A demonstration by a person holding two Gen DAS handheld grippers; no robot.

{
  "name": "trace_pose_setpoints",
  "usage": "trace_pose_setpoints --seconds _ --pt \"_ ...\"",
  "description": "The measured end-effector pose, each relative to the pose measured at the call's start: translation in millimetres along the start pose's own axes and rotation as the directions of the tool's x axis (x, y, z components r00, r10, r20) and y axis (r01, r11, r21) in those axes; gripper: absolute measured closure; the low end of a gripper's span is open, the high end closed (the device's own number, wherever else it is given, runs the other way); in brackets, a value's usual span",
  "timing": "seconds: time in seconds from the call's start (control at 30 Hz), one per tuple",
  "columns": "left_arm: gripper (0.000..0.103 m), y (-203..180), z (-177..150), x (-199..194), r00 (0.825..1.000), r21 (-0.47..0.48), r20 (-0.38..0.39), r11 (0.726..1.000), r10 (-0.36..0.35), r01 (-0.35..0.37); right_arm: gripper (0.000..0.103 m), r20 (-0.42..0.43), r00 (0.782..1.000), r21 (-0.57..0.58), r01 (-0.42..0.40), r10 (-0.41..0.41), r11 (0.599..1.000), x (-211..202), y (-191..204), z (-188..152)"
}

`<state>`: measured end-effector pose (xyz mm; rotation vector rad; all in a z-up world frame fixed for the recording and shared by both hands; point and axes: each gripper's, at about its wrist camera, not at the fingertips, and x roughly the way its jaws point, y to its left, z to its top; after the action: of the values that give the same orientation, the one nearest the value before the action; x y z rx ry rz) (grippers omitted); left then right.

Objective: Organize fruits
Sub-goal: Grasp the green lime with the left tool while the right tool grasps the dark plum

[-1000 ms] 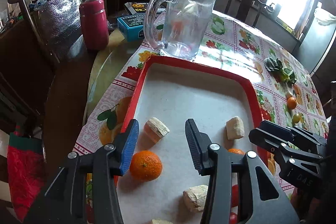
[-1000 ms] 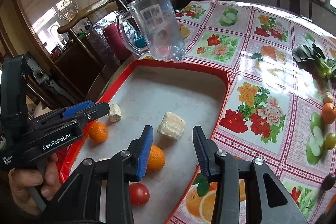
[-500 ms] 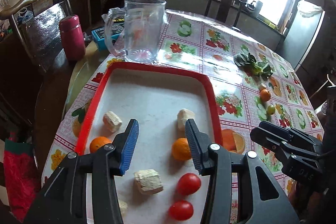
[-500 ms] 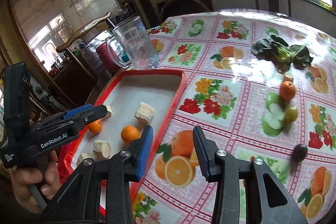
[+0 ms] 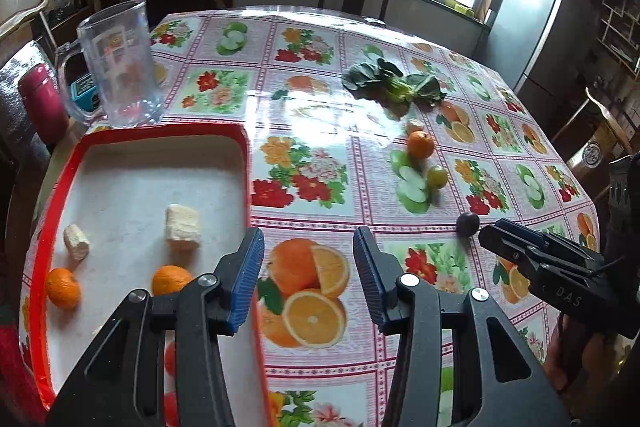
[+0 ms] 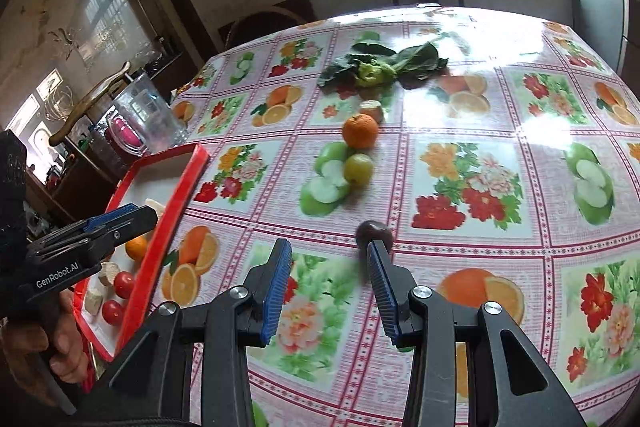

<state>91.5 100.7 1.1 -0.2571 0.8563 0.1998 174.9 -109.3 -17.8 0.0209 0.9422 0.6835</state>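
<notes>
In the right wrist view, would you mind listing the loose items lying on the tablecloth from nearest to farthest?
Dark plum → green grape → orange → small pale cut piece → leafy greens.

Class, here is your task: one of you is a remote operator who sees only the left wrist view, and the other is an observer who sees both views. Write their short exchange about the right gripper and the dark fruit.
Operator: I see the right gripper only side-on, next to the dark fruit. Is it open?
Observer: Yes. In the right wrist view its fingers stand wide apart with nothing between them.
Operator: Is the fruit lined up between them?
Observer: No. It sits just beyond the tip of one finger, off to the side rather than in the gap.
</notes>
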Motion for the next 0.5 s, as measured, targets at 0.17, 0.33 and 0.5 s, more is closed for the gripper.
trace_pose_setpoints --seconds 0.17,0.33,0.5 --pt "0.058 -36 9 22 0.999 0.058 -0.035 0.998 -0.035 0.037 0.061 -0.015 0.999 0.013 0.031 -0.031 0.999 6 -17 -4" --pt "0.058 -69 22 48 0.995 0.121 -0.056 0.989 -0.077 0.083 0.062 -0.035 0.999 0.013 0.038 -0.037 0.999 18 -20 -4" --pt "0.058 -88 31 79 0.990 0.135 -0.097 0.984 -0.105 0.118 0.064 -0.046 0.998 -0.007 0.044 -0.044 0.999 30 -18 0"
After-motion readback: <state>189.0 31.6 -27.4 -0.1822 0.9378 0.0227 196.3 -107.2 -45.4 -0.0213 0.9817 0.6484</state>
